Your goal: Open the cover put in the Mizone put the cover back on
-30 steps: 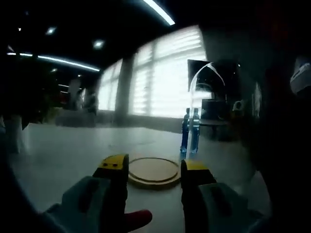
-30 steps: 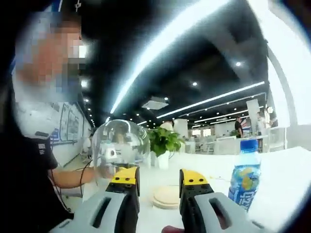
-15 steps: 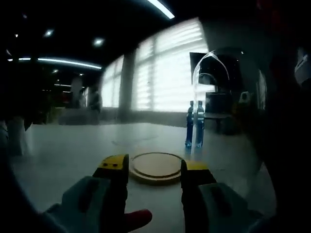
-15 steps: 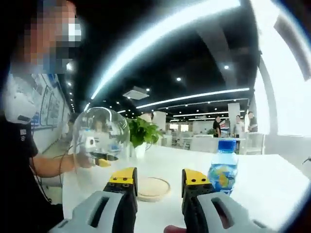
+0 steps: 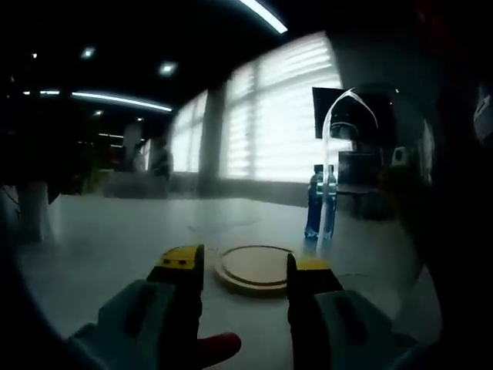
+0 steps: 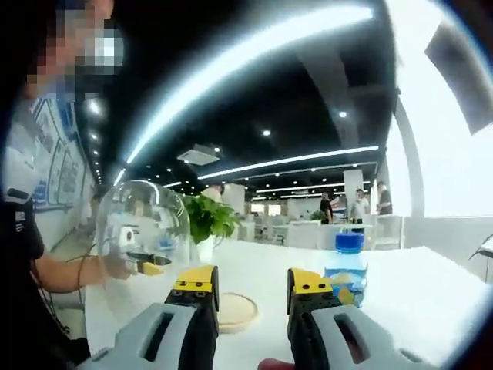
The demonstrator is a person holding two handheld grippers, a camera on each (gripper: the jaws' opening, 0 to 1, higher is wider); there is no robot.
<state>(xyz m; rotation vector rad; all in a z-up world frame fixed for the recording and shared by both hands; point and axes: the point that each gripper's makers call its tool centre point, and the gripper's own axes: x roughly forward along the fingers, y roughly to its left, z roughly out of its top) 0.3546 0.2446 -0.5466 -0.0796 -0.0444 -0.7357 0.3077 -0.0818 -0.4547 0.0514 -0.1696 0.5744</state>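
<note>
Starting with the left gripper view, the left gripper [image 5: 243,264] is seen with its jaws standing apart, and the round wooden base [image 5: 258,270] lies on the white table [image 5: 100,231] just beyond the gap. The Mizone bottle [image 5: 320,204] stands upright behind the base and to its right, apart from it. A curved bright edge of the clear glass dome cover [image 5: 333,131] arches above the base on that same side, and the whole scene is hazed as if viewed through glass. Whether the dome is actually pinched cannot be told from this view.

Turning to the right gripper view, the right gripper [image 6: 250,281] is held open and empty, with the base [image 6: 233,312] lying beyond its left jaw. The bottle [image 6: 345,270] stands to the right of the base, just past the right jaw. The dome [image 6: 142,231] is seen to the left of the base, off it, with the left gripper [image 6: 150,266] showing at its wall.

The base being uncovered, the step in hand is judged to be fetching the bottle. The right jaws are best swung right, centred on the bottle's body below the cap and closed squarely, so that it is carried upright. The dome is best kept well aside from the base meanwhile, so that the bottle's path is not blocked.
</note>
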